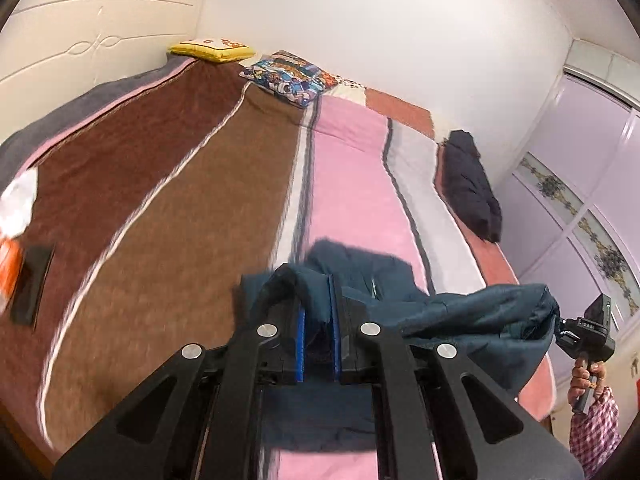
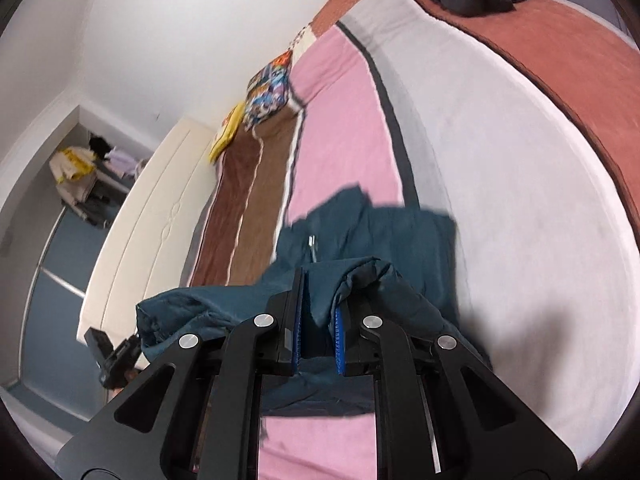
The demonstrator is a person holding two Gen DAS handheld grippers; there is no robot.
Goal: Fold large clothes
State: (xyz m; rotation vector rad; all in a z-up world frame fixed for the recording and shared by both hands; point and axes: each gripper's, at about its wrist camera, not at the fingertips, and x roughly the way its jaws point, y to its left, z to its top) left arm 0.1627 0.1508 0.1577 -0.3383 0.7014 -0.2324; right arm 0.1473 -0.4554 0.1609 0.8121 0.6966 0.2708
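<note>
Teal garment held up between both grippers over the bed

The left gripper [image 1: 319,316] and right gripper [image 2: 319,312] each have their jaws clamped on a bunched edge of the teal garment [image 2: 372,236], whose far part lies on the striped bedspread [image 1: 344,160]. Broad bare bedspread lies beyond; a dark jacket [image 1: 472,186] sits at the bed's right edge, pillows [image 1: 288,76] near the white headboard [image 1: 92,28].

I see a yellow cushion [image 1: 212,50] at eleven o'clock on the striped bed [image 1: 160,168], a patterned pillow [image 1: 288,78] beside it, dark bundle [image 1: 472,186] at two.
</note>
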